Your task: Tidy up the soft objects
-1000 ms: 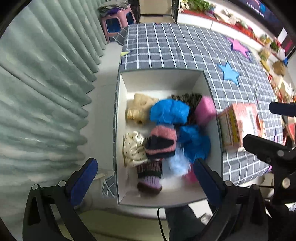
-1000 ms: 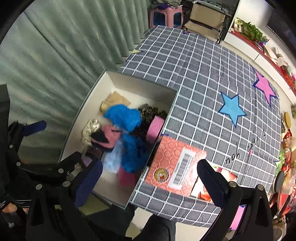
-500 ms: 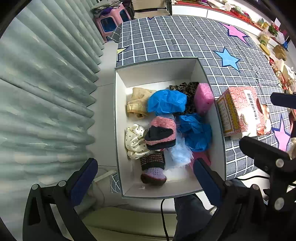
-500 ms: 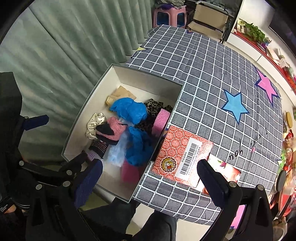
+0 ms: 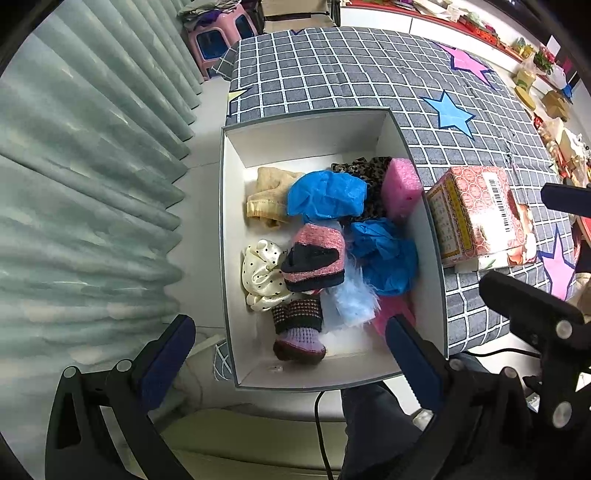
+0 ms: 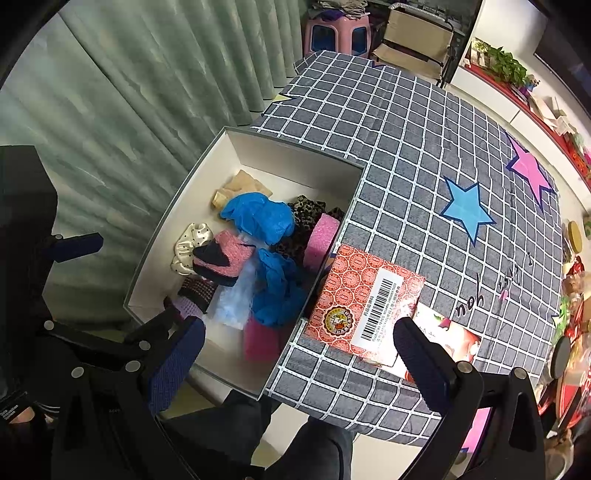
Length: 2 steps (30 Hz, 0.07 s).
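A white open box (image 5: 236, 206) (image 6: 177, 221) at the table's near left corner holds several soft things: a beige cloth (image 5: 267, 201), blue crumpled covers (image 5: 327, 195) (image 6: 258, 218), a pink sponge (image 5: 400, 188) (image 6: 321, 240), a pink and black knit piece (image 5: 314, 258) (image 6: 221, 258), a dotted cream scrunchie (image 5: 260, 275), a purple knit sock (image 5: 299, 328) and pale blue fluff (image 5: 349, 299). My left gripper (image 5: 288, 354) hangs open high above the box's near end. Open too, my right gripper (image 6: 299, 354) hovers above the box's near right corner and the tissue box.
A red patterned tissue box (image 5: 480, 210) (image 6: 365, 302) lies on the grey checked tablecloth (image 6: 406, 147) right beside the white box. Green curtains (image 5: 74, 184) hang at left. A pink stool (image 6: 336, 33) stands beyond the table. Clutter lines the far right edge. A person's dark trouser leg (image 5: 376, 424) shows below.
Both cameras have pulled back and up a little, so the box sits slightly farther off in each view. The things in the box have not moved.
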Available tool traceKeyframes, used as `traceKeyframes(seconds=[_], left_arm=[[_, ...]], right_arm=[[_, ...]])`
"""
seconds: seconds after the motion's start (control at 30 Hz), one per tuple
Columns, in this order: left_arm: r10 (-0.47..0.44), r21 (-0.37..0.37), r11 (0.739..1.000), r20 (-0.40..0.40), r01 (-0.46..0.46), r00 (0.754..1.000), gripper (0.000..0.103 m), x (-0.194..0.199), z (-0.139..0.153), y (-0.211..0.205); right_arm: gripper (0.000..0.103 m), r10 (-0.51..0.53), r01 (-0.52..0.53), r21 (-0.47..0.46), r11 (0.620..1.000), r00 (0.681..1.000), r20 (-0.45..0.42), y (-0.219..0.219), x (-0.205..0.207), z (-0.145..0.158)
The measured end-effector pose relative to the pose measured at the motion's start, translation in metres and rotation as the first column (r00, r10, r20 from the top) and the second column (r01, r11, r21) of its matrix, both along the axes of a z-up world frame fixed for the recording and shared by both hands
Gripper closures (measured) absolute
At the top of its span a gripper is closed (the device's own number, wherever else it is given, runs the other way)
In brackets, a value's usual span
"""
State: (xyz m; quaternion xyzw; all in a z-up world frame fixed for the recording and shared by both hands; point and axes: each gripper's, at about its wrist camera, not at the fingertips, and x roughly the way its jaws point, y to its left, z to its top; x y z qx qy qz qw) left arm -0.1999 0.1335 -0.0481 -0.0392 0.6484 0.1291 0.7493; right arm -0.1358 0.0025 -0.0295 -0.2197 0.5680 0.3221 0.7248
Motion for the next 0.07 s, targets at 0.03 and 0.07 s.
traceKeyframes(seconds=[0.03,0.07], left_arm=[[-0.002,-0.008,1.000,0.011,0.002,1.000,0.000,-0.0005,0.0011,0.0007],[-0.006,-0.019,1.000,0.019,0.007,1.000,0.000,-0.0011,0.0023,0.0011]], right_arm=[[0.000,0.001,-0.001,0.000,1.000,1.000,0.002,0.0006,-0.0002,0.0006],[0.000,0.001,-0.001,0.002,1.000,1.000,0.004,0.0013,-0.0002,0.0014]])
